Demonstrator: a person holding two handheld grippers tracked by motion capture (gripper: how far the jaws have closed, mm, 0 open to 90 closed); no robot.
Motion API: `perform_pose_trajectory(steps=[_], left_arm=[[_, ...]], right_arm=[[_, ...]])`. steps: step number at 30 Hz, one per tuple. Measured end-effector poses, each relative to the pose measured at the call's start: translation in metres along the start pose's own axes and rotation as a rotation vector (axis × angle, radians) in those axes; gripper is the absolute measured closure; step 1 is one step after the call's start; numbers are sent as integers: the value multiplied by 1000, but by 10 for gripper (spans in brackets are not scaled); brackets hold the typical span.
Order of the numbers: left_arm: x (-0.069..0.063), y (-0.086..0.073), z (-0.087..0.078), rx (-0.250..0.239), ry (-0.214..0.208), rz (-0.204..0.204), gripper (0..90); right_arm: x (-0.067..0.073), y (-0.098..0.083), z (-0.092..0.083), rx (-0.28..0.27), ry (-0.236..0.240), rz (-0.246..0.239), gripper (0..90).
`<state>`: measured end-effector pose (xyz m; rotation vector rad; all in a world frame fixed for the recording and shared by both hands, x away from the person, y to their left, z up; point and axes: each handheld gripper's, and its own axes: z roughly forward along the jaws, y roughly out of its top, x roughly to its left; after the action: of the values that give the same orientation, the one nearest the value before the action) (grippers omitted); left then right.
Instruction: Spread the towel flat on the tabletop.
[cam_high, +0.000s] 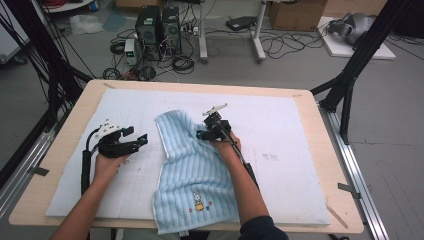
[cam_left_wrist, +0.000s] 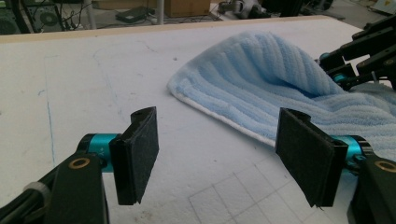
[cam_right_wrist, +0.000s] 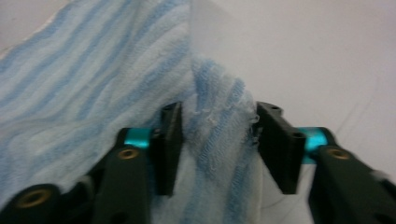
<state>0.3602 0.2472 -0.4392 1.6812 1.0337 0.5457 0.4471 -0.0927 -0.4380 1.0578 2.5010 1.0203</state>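
A light blue striped towel (cam_high: 192, 170) with a small cartoon print lies on the white mat (cam_high: 285, 135), its far end raised into a hump. My right gripper (cam_high: 202, 133) sits at the right side of that hump. In the right gripper view a bunched fold of the towel (cam_right_wrist: 219, 135) fills the gap between the two pads of the right gripper (cam_right_wrist: 217, 140), which touch it on both sides. My left gripper (cam_high: 136, 135) rests on the mat left of the towel, open with bare mat between its pads (cam_left_wrist: 140, 154). The towel's hump (cam_left_wrist: 261, 70) lies ahead of it.
The mat covers a pale wooden table (cam_high: 75, 115). Beyond the far edge, the floor holds computer towers (cam_high: 157, 27), tangled cables and a cardboard box (cam_high: 297, 12). Black frame legs (cam_high: 350, 75) stand at the table's right and left corners.
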Motion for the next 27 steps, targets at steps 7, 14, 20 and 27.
perform_pose_trajectory(steps=[7,14,20,27], left_arm=[[2,0,-2,-3,2,-7,306],[1,0,-1,-1,5,-4,306],[0,-1,0,6,4,0,305],[-1,-1,0,5,4,1,305]], right_arm=[[18,6,-19,38,-258,-243,795],[1,-3,-50,60,-481,-263,789],[-2,-23,-43,94,-381,-241,759],[-17,-34,-46,29,-128,-66,468]])
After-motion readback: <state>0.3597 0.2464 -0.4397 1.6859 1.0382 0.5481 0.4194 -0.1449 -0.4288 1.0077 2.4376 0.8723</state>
